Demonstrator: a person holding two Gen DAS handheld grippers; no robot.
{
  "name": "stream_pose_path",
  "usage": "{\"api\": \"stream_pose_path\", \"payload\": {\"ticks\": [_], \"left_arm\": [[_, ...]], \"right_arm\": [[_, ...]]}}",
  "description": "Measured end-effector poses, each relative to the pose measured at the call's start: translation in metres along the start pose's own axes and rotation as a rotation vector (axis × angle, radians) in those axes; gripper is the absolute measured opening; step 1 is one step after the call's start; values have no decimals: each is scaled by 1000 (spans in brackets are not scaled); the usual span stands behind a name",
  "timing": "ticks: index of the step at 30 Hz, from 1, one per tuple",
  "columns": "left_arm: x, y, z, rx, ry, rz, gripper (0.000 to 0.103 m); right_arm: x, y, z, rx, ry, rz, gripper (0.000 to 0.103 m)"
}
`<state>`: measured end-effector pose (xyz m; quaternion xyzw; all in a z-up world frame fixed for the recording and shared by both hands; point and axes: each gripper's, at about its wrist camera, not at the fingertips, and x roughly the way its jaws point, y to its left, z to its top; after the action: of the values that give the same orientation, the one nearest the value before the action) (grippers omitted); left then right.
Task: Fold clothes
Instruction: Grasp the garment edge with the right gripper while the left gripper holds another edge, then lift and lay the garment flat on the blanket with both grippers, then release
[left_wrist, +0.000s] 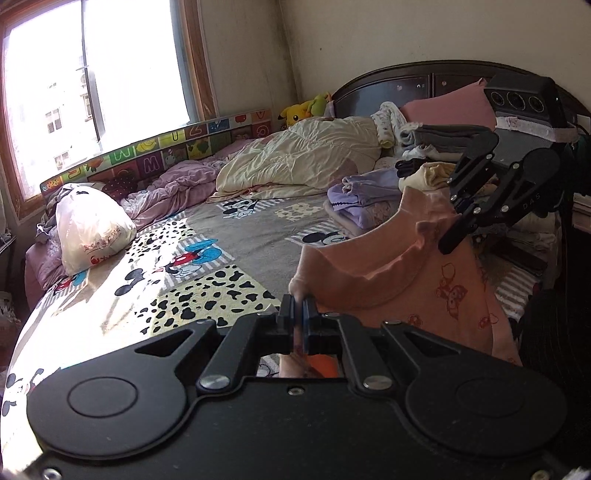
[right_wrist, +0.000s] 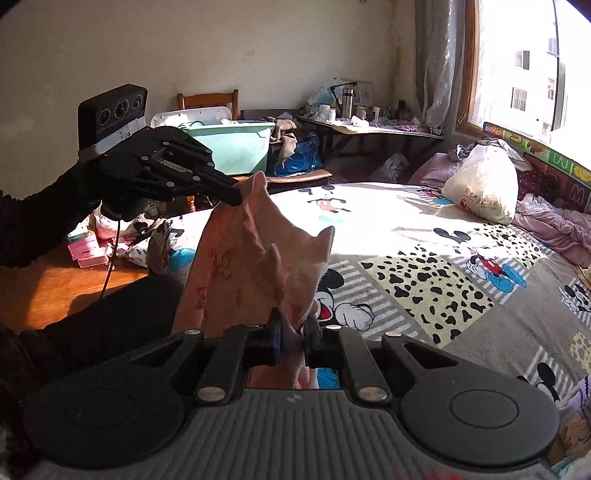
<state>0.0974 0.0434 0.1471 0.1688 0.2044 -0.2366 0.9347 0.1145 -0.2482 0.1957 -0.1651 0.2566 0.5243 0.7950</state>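
Observation:
A peach-pink child's garment (left_wrist: 391, 273) with small red prints hangs in the air above the bed, stretched between both grippers. My left gripper (left_wrist: 300, 302) is shut on one upper corner of it. My right gripper (right_wrist: 293, 325) is shut on the other corner; it shows in the left wrist view (left_wrist: 448, 242) at the garment's far top edge. In the right wrist view the garment (right_wrist: 240, 258) hangs crumpled from the left gripper (right_wrist: 236, 197), whose jaws pinch its top. The garment's lower part is hidden behind the gripper bodies.
The bed (left_wrist: 258, 251) has a Mickey Mouse sheet. A white plastic bag (left_wrist: 92, 229) lies near the window side. A cream duvet (left_wrist: 303, 155) and stacks of folded clothes (left_wrist: 369, 199) lie toward the headboard. A teal tub (right_wrist: 232, 144), chair and cluttered desk (right_wrist: 369, 125) stand beyond the bed's foot.

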Motion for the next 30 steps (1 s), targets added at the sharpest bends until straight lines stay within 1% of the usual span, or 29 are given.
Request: {"api": "stream_pose_path", "payload": {"ticks": [1, 2, 3, 4, 5, 6, 7, 8, 10, 12, 13, 14, 15, 16, 17, 19, 21, 23, 24, 26, 30], "left_arm": [[20, 3, 4, 31, 9, 43, 3], [30, 6, 12, 60, -20, 96, 3], [33, 10, 22, 86, -74, 151, 3], [36, 13, 32, 112, -128, 205, 3], [33, 16, 43, 115, -190, 233, 3], [25, 20, 55, 101, -258, 240, 3], [17, 22, 65, 114, -310, 255, 3], [12, 19, 70, 160, -338, 281, 3], [9, 4, 64, 297, -357, 346, 3], [17, -10, 43, 386, -330, 367, 3], [24, -17, 27, 419, -301, 369, 3], [33, -25, 8, 448, -262, 368, 3], [43, -32, -12, 477, -223, 366, 3], [52, -40, -32, 506, -183, 364, 3], [61, -48, -53, 513, -140, 343, 3], [77, -64, -94, 504, -53, 281, 3], [89, -83, -131, 531, 26, 237, 3], [91, -98, -154, 546, 69, 203, 3], [90, -103, -160, 548, 78, 194, 3], [87, -107, -165, 552, 86, 190, 3], [83, -116, -171, 601, 97, 174, 3]], "right_arm": [[13, -12, 0, 21, 6, -30, 13], [26, -25, -1, 44, 9, -66, 13], [38, -38, -1, 67, 12, -102, 13], [49, -53, 0, 102, -11, -156, 13], [52, -62, 4, 114, -60, -229, 12], [54, -69, 9, 117, -114, -306, 12], [48, -71, 15, 117, -210, -380, 12], [39, -71, 22, 116, -320, -451, 12], [25, -64, 31, 80, -453, -546, 12], [23, -50, 30, -20, -484, -602, 12], [23, -43, 29, -75, -492, -627, 12], [28, -38, 25, -120, -470, -644, 12], [37, -32, 17, -170, -427, -657, 12], [52, -26, 2, -222, -365, -657, 12], [69, -21, -18, -249, -295, -641, 12], [105, -9, -59, -285, -152, -600, 12], [143, 9, -105, -305, -5, -523, 12], [175, 31, -149, -316, 118, -447, 12], [186, 41, -166, -329, 158, -426, 12], [197, 57, -185, -339, 197, -402, 12], [195, 74, -196, -361, 205, -401, 13]]}}
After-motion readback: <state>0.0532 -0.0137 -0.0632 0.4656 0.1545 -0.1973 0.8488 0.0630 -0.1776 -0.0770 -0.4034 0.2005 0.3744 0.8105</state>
